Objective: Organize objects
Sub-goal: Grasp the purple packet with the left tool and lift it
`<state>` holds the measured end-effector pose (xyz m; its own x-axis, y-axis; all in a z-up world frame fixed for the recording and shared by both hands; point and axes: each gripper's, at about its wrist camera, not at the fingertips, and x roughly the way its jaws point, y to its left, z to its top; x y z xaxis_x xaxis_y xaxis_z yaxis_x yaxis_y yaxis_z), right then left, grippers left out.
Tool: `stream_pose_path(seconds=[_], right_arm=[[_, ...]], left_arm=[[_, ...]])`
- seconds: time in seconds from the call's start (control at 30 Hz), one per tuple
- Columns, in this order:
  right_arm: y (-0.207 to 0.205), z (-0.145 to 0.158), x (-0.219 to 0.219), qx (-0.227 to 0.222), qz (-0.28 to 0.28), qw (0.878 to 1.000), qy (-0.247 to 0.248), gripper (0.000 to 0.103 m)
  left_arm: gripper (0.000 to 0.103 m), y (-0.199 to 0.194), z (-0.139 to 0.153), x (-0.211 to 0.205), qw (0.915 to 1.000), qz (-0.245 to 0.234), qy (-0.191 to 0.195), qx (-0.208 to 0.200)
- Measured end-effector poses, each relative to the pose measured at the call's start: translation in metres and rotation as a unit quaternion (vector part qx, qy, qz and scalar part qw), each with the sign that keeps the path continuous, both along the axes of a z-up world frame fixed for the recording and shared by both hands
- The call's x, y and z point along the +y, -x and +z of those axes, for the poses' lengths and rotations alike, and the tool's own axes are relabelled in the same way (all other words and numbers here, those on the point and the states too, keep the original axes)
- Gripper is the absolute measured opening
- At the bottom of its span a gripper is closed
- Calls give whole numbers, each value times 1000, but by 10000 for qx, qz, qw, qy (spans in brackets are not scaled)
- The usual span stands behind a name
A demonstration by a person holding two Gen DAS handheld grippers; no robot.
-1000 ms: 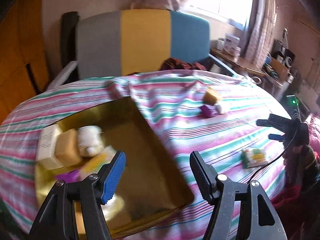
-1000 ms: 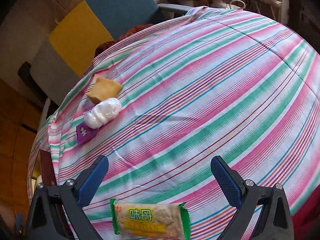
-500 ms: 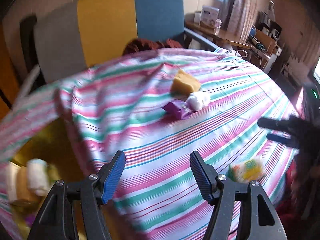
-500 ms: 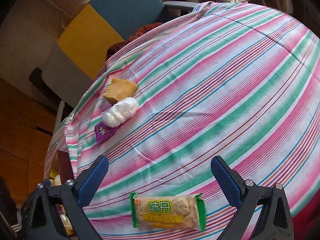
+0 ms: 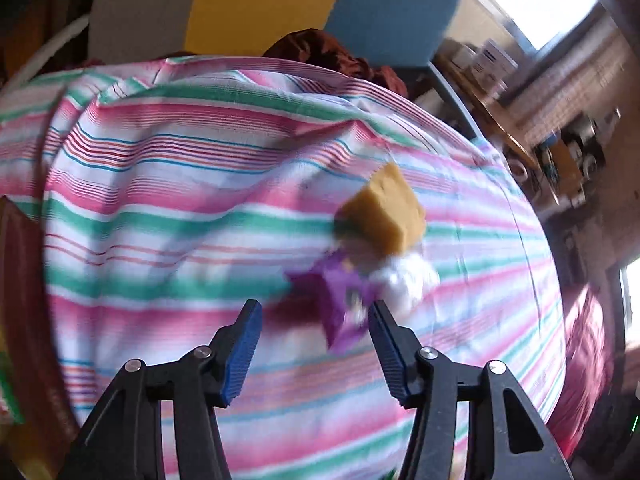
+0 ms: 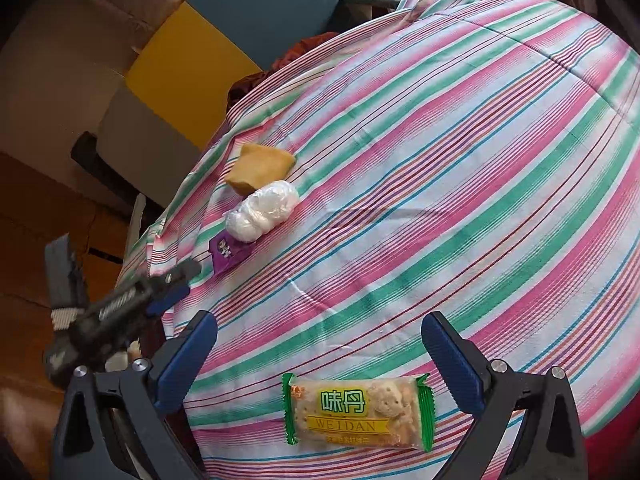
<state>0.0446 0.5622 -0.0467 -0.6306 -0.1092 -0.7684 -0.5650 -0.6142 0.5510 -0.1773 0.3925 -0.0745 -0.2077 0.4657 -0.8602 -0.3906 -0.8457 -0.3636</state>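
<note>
A purple packet [image 5: 344,300] lies on the striped cloth [image 5: 160,200], with a white plastic-wrapped wad [image 5: 404,280] and a yellow spongy block [image 5: 384,212] just beyond it. My left gripper [image 5: 314,316] hovers low over the packet; its jaws are closing, and the packet sits just ahead of them, close to the right finger, unpressed. In the right wrist view the same purple packet [image 6: 228,252], wad [image 6: 262,212] and block [image 6: 260,166] appear, with the left gripper [image 6: 186,280] near them. My right gripper [image 6: 320,328] stands open above a green-edged biscuit packet [image 6: 356,412].
A chair [image 5: 256,4] with grey, yellow and blue panels stands behind the cloth, with dark red fabric [image 5: 316,52] on its seat. A brown box edge [image 5: 16,280] shows at the far left. A cluttered desk [image 5: 560,152] stands at the right.
My left gripper has swung from over the box, across the cloth, to the purple packet, and its jaws have narrowed. It has entered the right wrist view. The right gripper tilted slightly.
</note>
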Motion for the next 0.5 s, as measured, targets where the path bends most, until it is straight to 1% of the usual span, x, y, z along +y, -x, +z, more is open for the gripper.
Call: stream_pose_path(seconds=[0.07, 0.17, 0.23, 0.33, 0.43, 0.47, 0.5], right_arm=[[0, -1, 0, 13, 18, 10000, 42, 103], [0, -1, -1, 34, 54, 9999, 95, 103], [0, -2, 0, 46, 58, 9999, 132, 103], [0, -3, 1, 38, 51, 9998, 162, 103], [-1, -5, 1, 12, 40, 9998, 194, 103], [-1, -5, 1, 0, 33, 9998, 182, 103], [-1, -5, 1, -9, 30, 9998, 171, 103]], left_arm=[[56, 11, -8, 9, 9998, 178, 40, -94], [56, 20, -22, 21, 9992, 283, 181, -237], [56, 20, -23, 30, 9992, 261, 283, -66], [59, 15, -24, 45, 9978, 31, 622, 207], [59, 10, -24, 50, 9965, -124, 734, 378], [59, 8, -25, 50, 9957, -218, 768, 478], [56, 2, -26, 49, 9940, -328, 837, 630]])
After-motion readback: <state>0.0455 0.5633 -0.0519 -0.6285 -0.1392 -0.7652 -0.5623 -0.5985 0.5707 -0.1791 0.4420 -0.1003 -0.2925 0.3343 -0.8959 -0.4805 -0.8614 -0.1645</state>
